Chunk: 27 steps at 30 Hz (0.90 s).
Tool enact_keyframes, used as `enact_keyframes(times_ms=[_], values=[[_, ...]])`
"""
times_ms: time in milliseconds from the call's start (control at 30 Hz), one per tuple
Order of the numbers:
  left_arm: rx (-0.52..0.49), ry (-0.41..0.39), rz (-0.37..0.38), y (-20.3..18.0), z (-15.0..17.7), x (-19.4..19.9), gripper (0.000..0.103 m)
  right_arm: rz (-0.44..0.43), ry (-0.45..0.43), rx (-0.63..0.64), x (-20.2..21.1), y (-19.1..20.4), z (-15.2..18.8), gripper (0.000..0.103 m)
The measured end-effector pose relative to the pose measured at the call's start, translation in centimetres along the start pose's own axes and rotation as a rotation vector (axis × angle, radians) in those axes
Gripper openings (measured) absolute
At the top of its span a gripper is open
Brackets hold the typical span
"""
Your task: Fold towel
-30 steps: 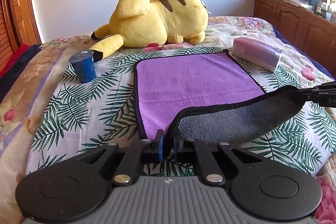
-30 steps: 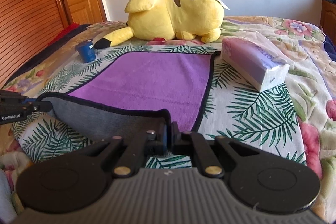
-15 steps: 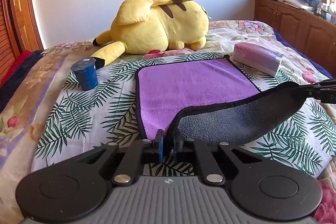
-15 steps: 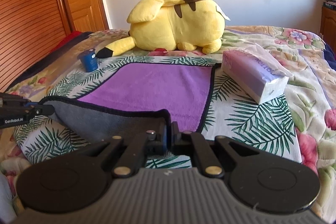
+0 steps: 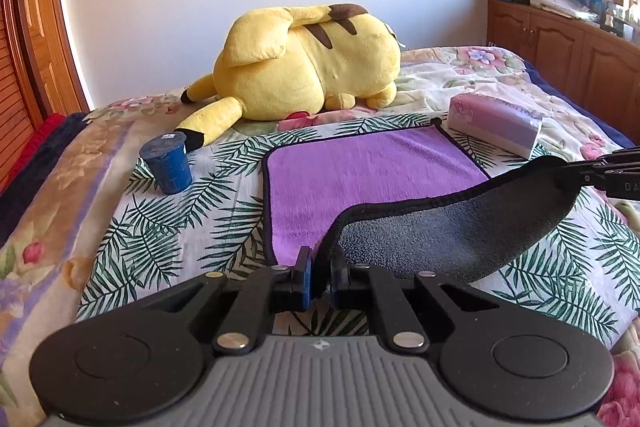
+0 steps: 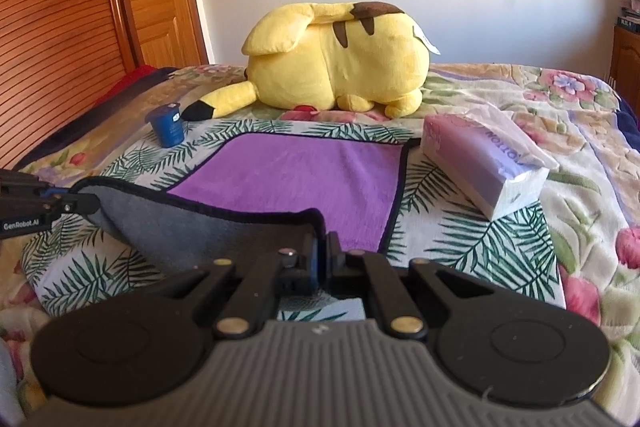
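Both hand-held grippers, left (image 5: 319,277) and right (image 6: 323,261), pinch the towel (image 5: 372,167) near corners; uneven carrying could skew the fold.

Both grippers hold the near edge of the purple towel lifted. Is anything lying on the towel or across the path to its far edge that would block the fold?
Nothing visible does. The towel has a bare purple surface up to its far edge. The tissue pack sits beside its far right corner, the blue cup off to the left, and the yellow plush beyond the far edge.

Home bedroom: quilted bed (image 5: 460,75), plush toy (image 5: 308,63), wardrobe (image 6: 52,27).
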<state>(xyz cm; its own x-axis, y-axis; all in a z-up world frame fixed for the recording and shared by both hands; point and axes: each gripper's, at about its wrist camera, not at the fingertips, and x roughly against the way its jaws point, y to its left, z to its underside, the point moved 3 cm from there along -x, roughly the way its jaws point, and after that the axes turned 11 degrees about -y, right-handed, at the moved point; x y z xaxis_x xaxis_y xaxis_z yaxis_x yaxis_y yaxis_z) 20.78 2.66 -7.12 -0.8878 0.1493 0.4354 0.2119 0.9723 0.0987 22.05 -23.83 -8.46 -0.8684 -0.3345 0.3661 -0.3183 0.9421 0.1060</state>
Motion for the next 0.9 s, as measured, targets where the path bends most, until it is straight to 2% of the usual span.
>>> enact_keyframes(times_ms=[900], values=[[-0.009,-0.017,-0.008,1.0,-2.8,-3.4,0.008,0.003,-0.046,0.051,-2.6,-1.1,-2.4,0.005]])
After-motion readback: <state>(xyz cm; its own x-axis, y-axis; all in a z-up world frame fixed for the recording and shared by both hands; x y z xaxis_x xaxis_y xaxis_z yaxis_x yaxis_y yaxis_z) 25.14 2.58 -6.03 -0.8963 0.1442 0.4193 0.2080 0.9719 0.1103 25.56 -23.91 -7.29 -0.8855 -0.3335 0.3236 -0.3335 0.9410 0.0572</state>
